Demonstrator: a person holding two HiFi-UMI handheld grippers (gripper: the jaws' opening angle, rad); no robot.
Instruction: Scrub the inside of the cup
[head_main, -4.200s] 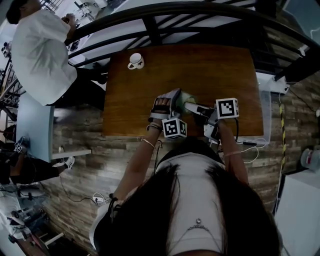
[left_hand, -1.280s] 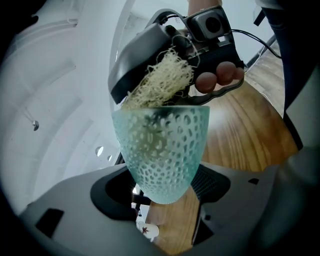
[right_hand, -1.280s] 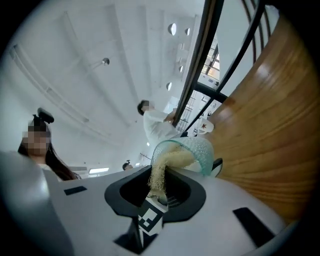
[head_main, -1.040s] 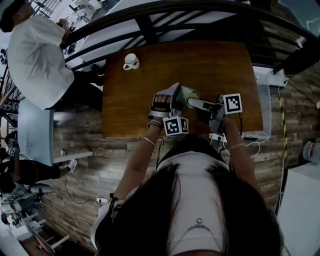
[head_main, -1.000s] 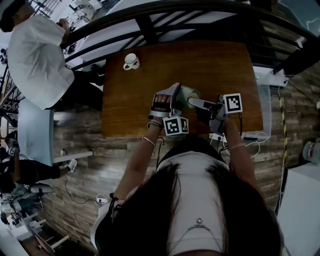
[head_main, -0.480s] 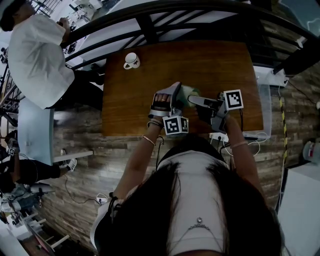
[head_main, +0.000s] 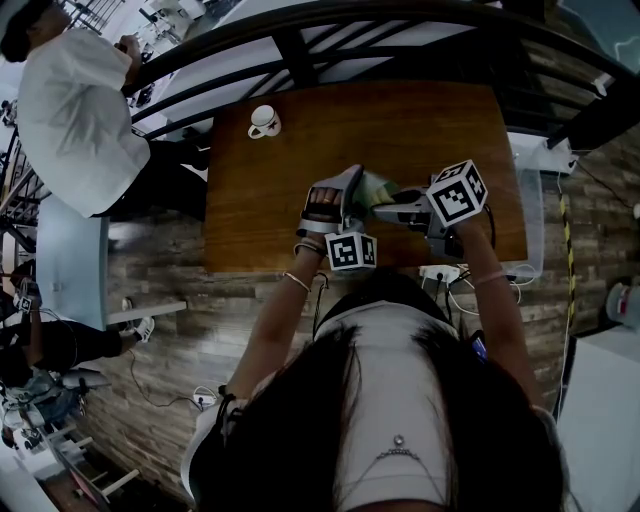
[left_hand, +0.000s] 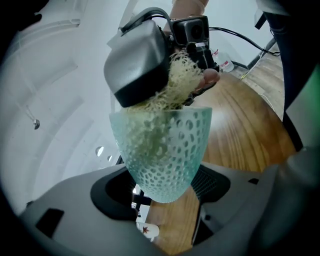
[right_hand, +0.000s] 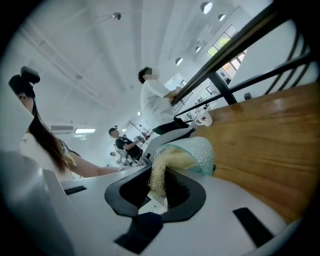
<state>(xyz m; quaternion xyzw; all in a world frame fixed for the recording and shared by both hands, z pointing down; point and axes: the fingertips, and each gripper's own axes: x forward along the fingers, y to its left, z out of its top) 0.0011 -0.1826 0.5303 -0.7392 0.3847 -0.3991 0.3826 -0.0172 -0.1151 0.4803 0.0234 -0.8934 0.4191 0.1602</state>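
Left hand-held gripper (head_main: 352, 190) was clenched on the cup (left_hand: 165, 150), one jaw pressed against each side of its lower body. The cup was pale green and translucent with a pattern of round holes or dots over its wall. It was lifted off the surface (head_main: 300, 160) and tipped over, mouth facing the right hand-held gripper (right_hand: 159, 192).

The right hand-held gripper was grasping the scrub pad (right_hand: 160, 170), a pale straw-coloured fibrous wad pinched between its narrowly parted jaws. The free end of the scrub pad was pushed into the cup's mouth. In the left gripper view the fibres filled the opening and showed through the wall in the upper part of the cup. How deep they reached, I could not tell.

In the head view both hand-held grippers met over the near half of the brown wooden surface, in front of the person, with the cup between them. The left marker cube (head_main: 350, 250) sat close to the near edge, and the right marker cube (head_main: 458, 193) was tilted.

A white mug (head_main: 264, 121) stood upright near the far left corner of the surface, well apart from the cup. It also showed small in the right gripper view beyond the cup.

A bystander in white (head_main: 75, 110) was past the far left corner, beside a dark railing (head_main: 300, 55).
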